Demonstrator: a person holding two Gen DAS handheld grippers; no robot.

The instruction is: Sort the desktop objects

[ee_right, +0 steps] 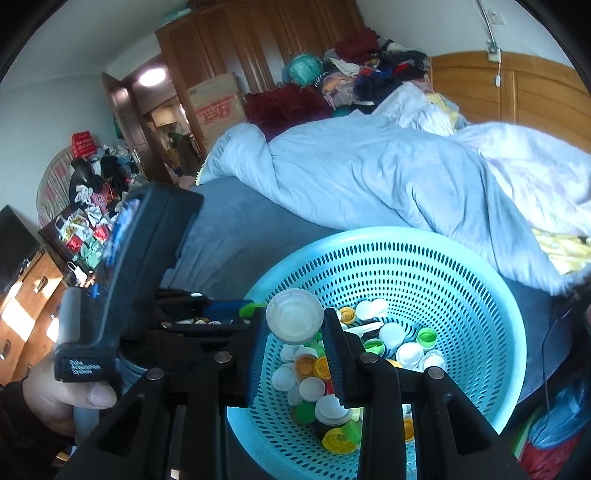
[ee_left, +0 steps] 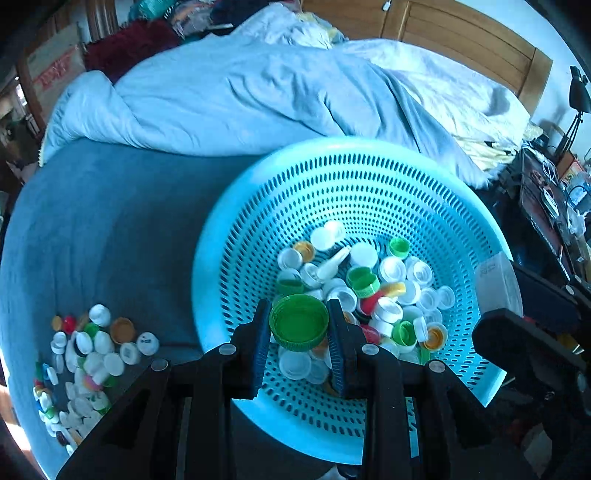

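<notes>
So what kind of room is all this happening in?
A lived-in bedroom, most likely. A rumpled pale blue duvet lies over a bed with a wooden headboard, clothes are piled by a wooden wardrobe, and the sorting is done right on the bed.

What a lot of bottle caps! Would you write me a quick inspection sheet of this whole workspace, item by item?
Surface: blue bedsheet, partly covered by a rumpled pale quilt.
Job's things: turquoise perforated basket holding mixed caps; loose cap pile on the sheet to its left.
Clutter: heaped clothes and a cardboard box beyond the bed.
Grippers: left gripper shut on a green cap; right gripper shut on a clear cap; both over the basket.
Cables: white cord hanging down the far wall.
Surroundings: bedroom with wooden wardrobe, open door, wooden headboard.
</notes>
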